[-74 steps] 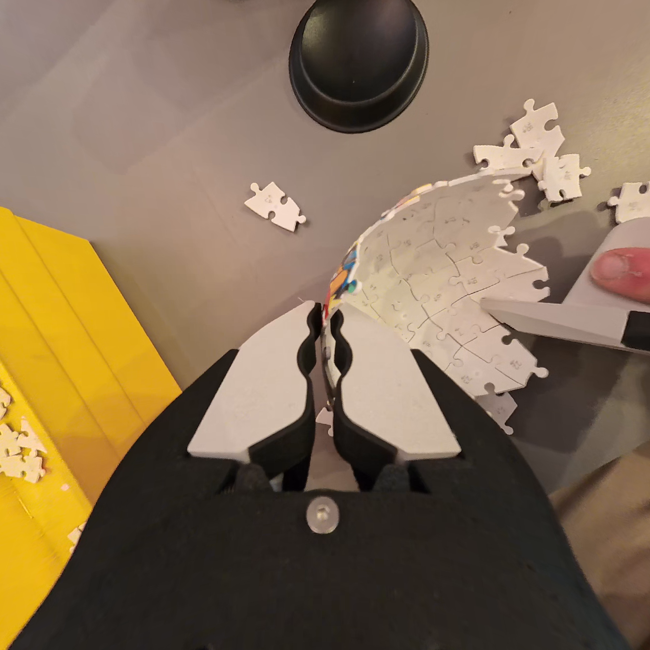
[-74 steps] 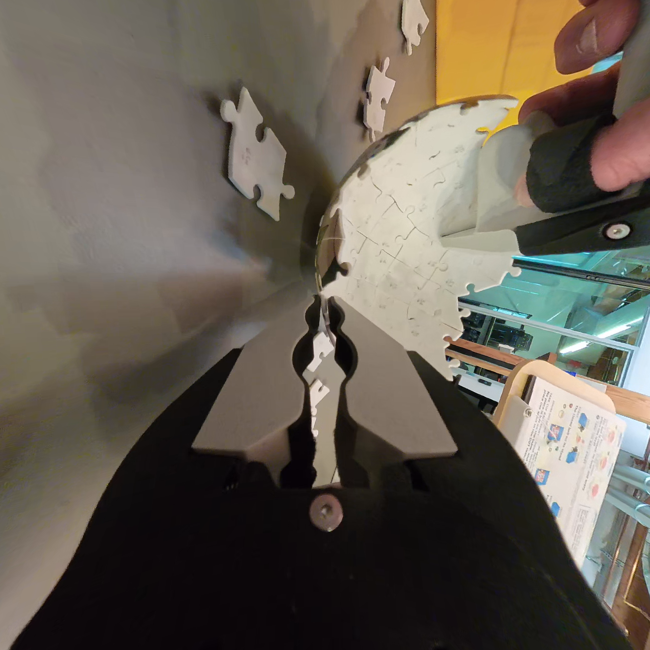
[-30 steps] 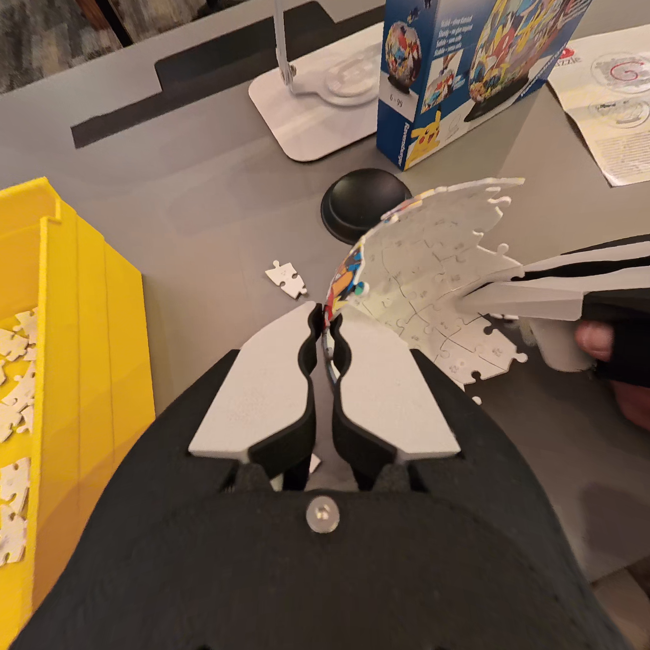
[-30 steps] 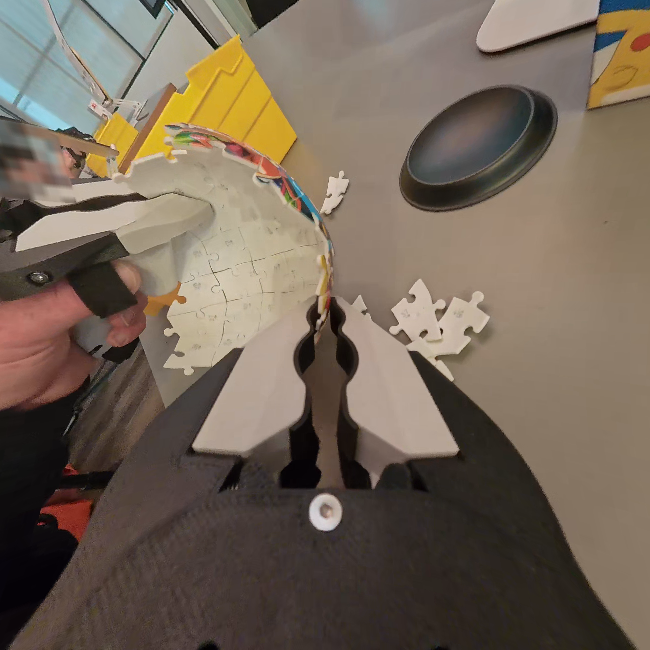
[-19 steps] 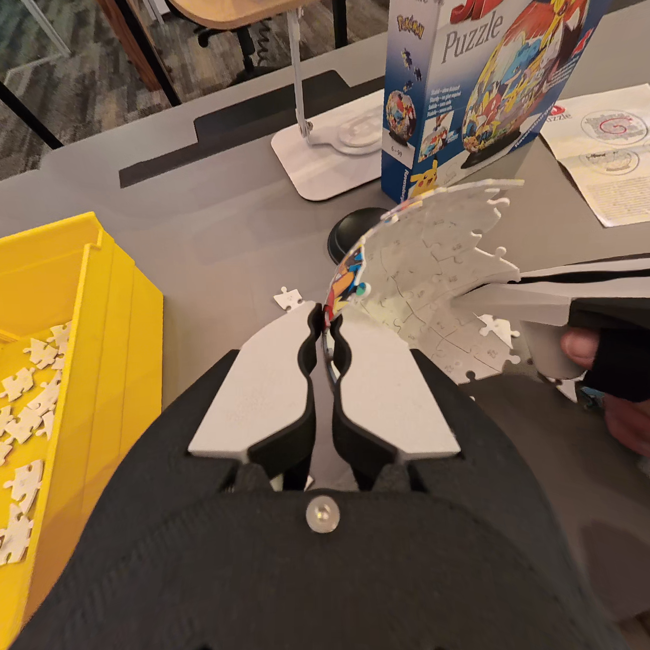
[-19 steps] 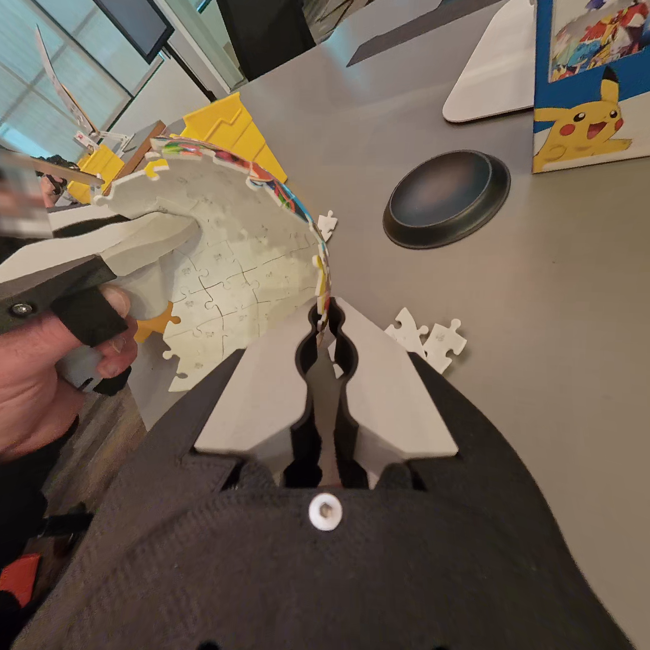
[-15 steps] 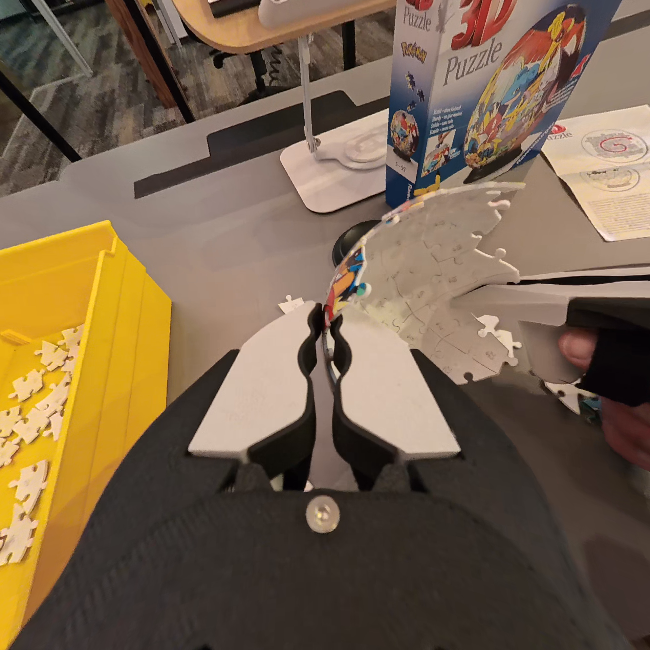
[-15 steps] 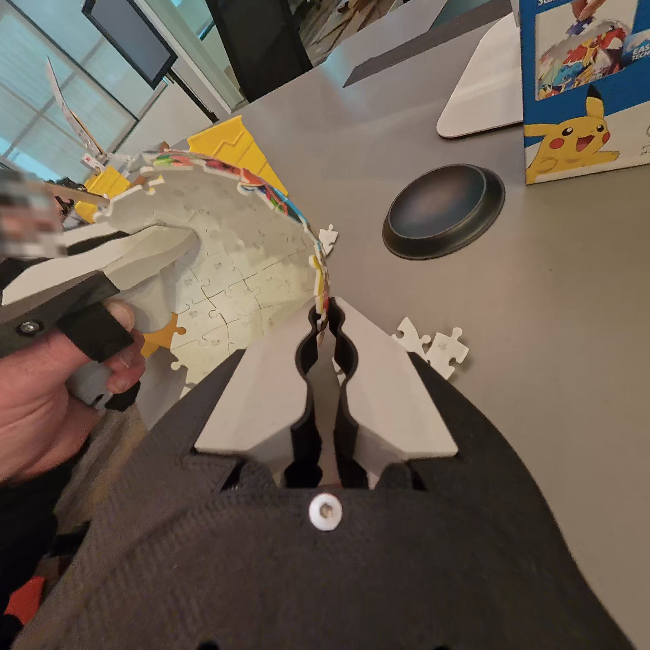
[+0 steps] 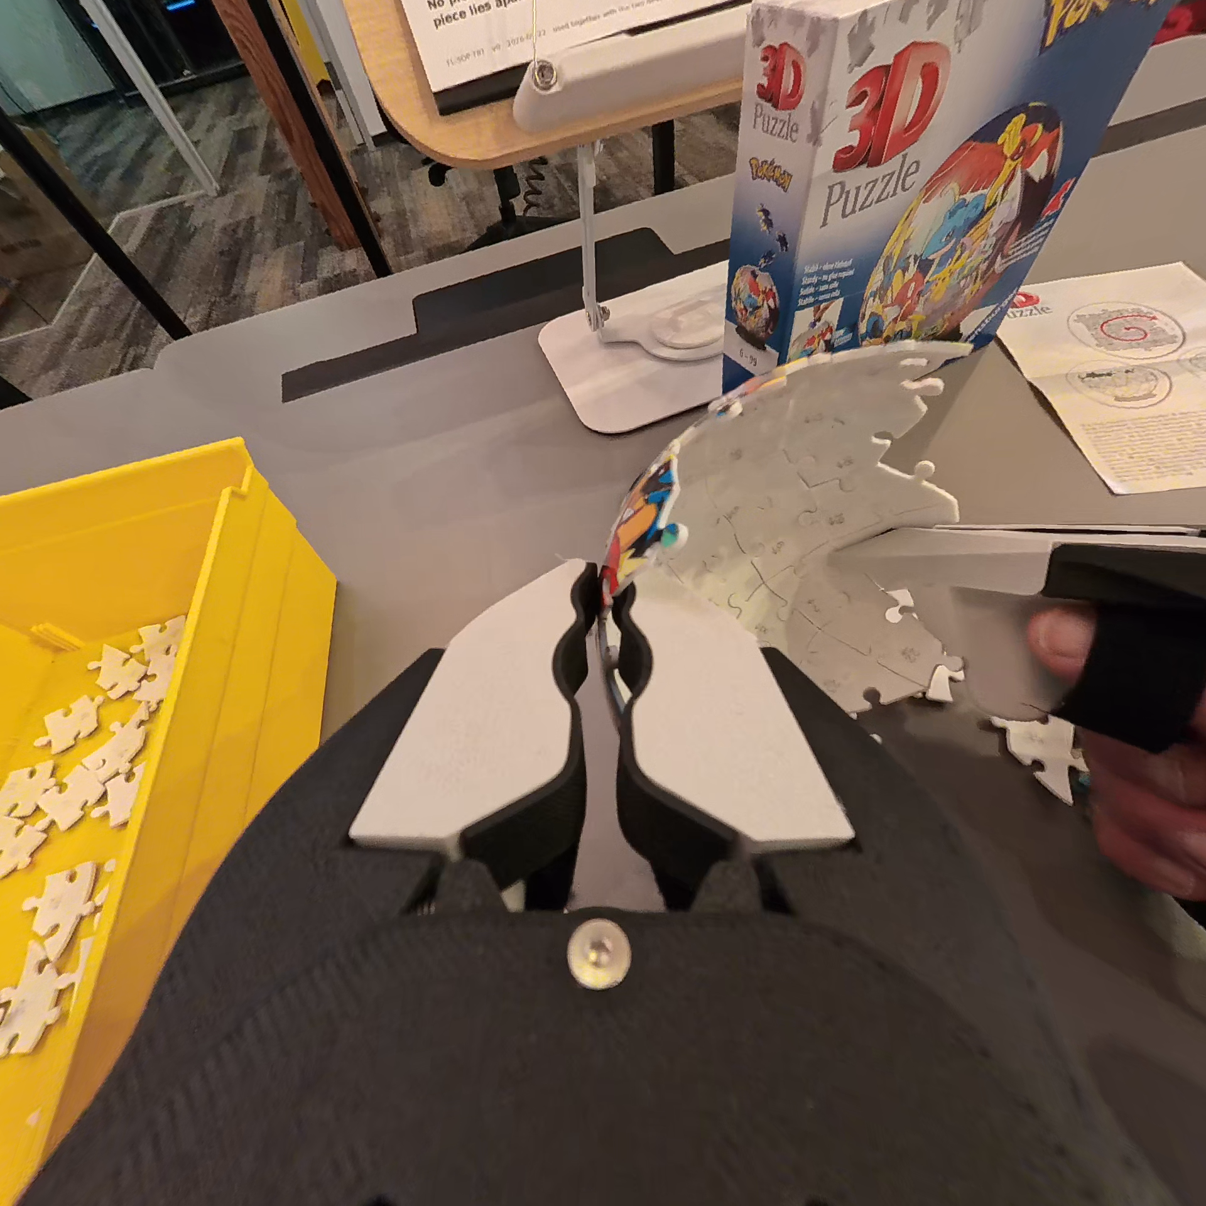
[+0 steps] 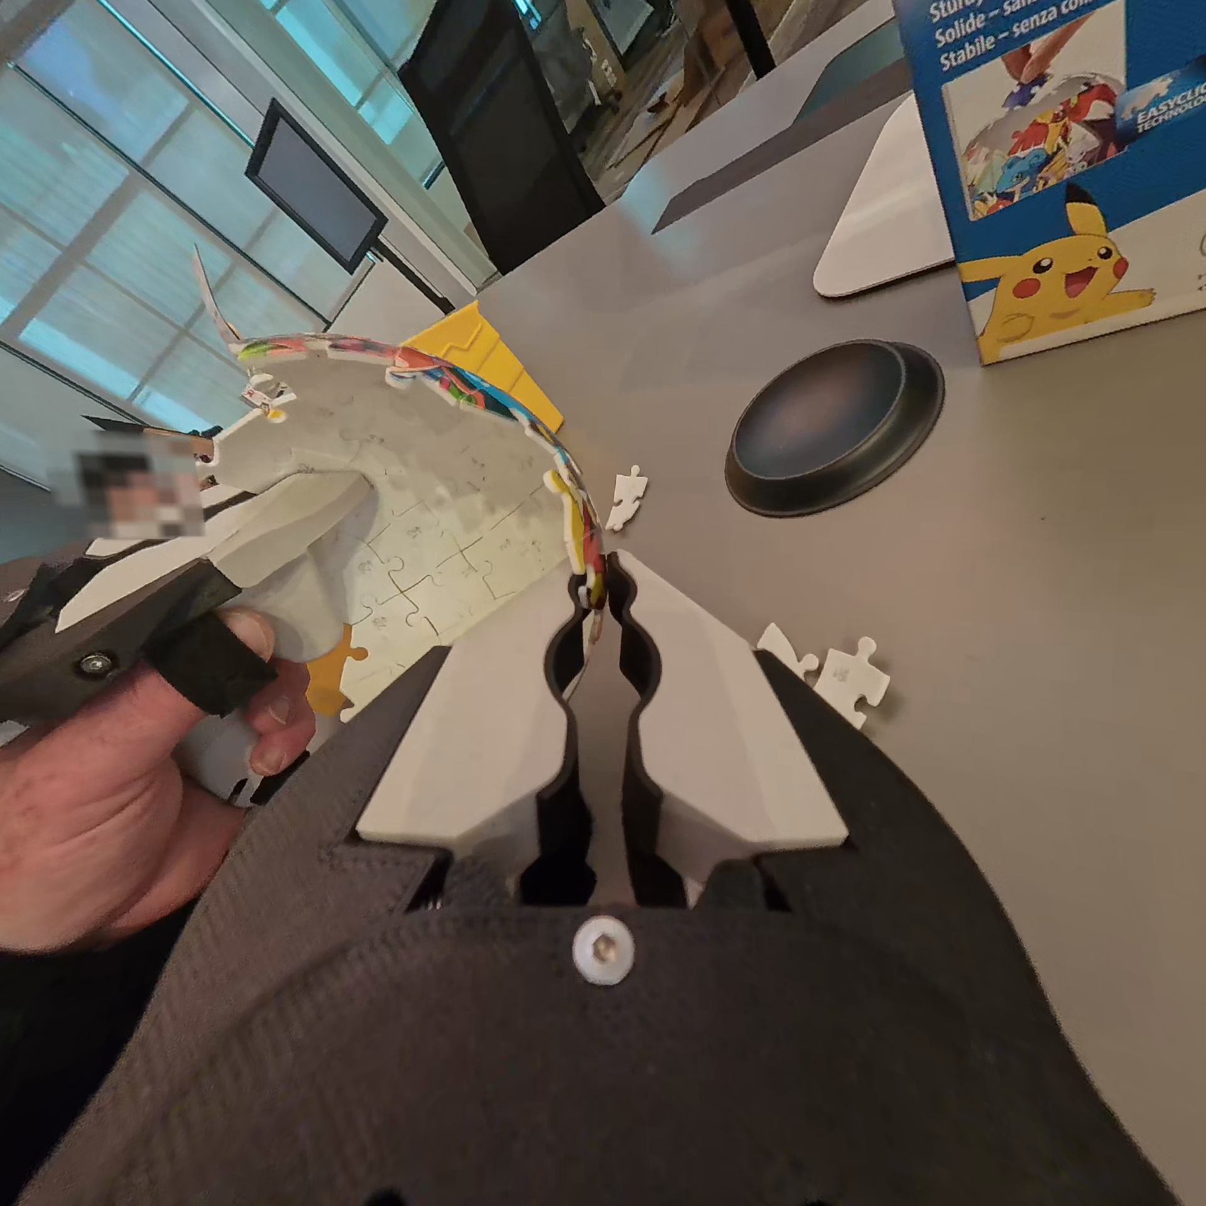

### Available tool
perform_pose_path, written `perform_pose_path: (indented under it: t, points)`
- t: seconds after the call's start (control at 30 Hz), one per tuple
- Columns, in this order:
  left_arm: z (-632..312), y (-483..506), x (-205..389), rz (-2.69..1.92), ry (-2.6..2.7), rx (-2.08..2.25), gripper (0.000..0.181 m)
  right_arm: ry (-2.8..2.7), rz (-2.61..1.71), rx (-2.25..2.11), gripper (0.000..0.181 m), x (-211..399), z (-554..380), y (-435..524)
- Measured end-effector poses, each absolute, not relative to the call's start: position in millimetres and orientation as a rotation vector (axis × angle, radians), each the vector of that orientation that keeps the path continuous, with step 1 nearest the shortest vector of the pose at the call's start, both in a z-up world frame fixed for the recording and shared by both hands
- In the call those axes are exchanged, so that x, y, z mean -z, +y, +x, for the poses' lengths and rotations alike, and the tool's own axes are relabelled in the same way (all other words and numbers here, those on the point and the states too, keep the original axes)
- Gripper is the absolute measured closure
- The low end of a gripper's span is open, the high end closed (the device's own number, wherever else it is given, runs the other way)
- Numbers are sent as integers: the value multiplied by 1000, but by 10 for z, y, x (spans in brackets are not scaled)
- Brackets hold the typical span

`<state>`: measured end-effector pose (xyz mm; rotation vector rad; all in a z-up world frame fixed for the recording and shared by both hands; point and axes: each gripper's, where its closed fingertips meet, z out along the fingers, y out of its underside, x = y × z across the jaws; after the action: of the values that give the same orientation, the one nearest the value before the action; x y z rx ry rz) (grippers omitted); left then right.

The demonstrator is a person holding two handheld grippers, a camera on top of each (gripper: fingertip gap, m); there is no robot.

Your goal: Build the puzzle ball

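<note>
Both tools pinch the half-built shell (image 9: 803,515): left tool (image 9: 607,590) and right tool (image 10: 595,577) on opposite rims, held above the tabletop (image 10: 979,587). Likely next: set it on the stand (image 10: 835,427), then fetch pieces (image 9: 72,783) from the bin (image 9: 215,587).

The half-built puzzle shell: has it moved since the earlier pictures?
Yes. The puzzle shell has risen off the table, away from the black stand, held by both grippers.

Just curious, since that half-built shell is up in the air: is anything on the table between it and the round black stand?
Nothing visible blocks it. Both grippers hold the puzzle shell above the table; only one flat loose piece lies toward the black stand.
</note>
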<state>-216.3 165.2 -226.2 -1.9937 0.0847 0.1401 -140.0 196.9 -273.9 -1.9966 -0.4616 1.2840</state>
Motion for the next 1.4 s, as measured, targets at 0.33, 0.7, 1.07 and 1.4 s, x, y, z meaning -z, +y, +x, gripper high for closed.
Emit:
perform_pose_path:
  t: [0.33, 0.7, 1.07, 1.4]
  points:
    - [-2216, 1662, 2209, -1956, 40, -145, 178, -465, -1971, -1241, 181, 2635, -1438, 2003]
    - [-2210, 1662, 2174, -1940, 21, -124, 178, -400, -1933, -1335, 180, 2571, -1418, 2015]
    - [-2276, 1671, 2151, -1923, -6, -134, 178, -406, -1952, -1297, 174, 2576, -1460, 2027]
    - [-2293, 1673, 2174, -1933, -30, -77, 178, -512, -1879, -1209, 165, 2440, -1447, 2066]
